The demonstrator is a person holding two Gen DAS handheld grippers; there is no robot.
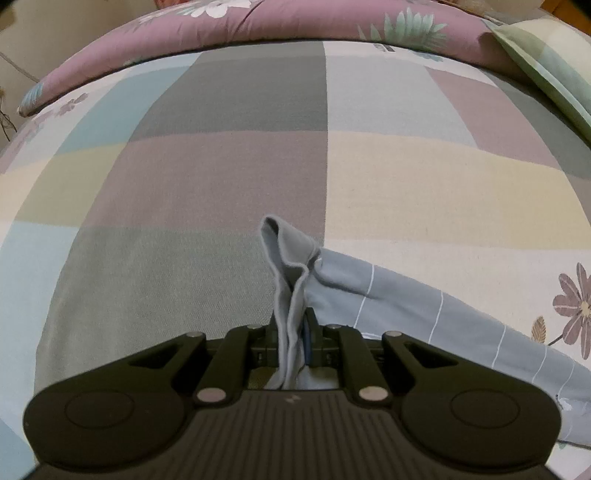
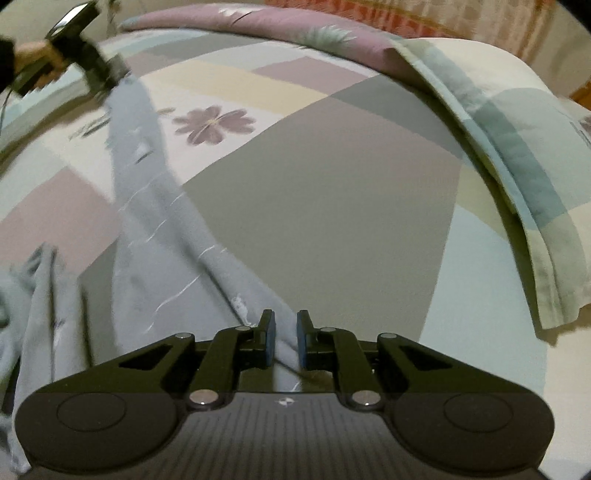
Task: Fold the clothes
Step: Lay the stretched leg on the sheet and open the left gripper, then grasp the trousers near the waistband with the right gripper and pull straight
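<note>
Left wrist view, left tool: the left tool (image 1: 293,332) is clamped tight on a bunched corner of the garment (image 1: 424,314), and a pinched tuft of cloth stands up past the tips.
Left wrist view, garment: pale grey-blue with thin white lines, it trails off to the right across the bed (image 1: 221,184) and lies low on the patchwork sheet.
Left wrist view, surroundings: a purple flowered quilt (image 1: 258,26) runs along the far edge, with a pillow (image 1: 546,62) at the far right.
Right wrist view, right tool: the right tool (image 2: 284,341) sits narrowed around a rolled edge of the garment (image 2: 147,192); the blue pads look to be on the fold, so I read it as gripped, though a sliver of gap shows.
Right wrist view, span: the cloth stretches in a long band up to the left tool (image 2: 92,62), seen far off and blurred, with a hand (image 2: 33,55) behind it.
Right wrist view, extra: more of the garment lies crumpled at the lower left, which the left wrist view never shows.
Handling, my read: light, thin and floppy; it sags and twists between the two grips and could slide out of a shallow pinch.
Hold points, my read: corners or hem, taken deep, with the cloth kept taut.
</note>
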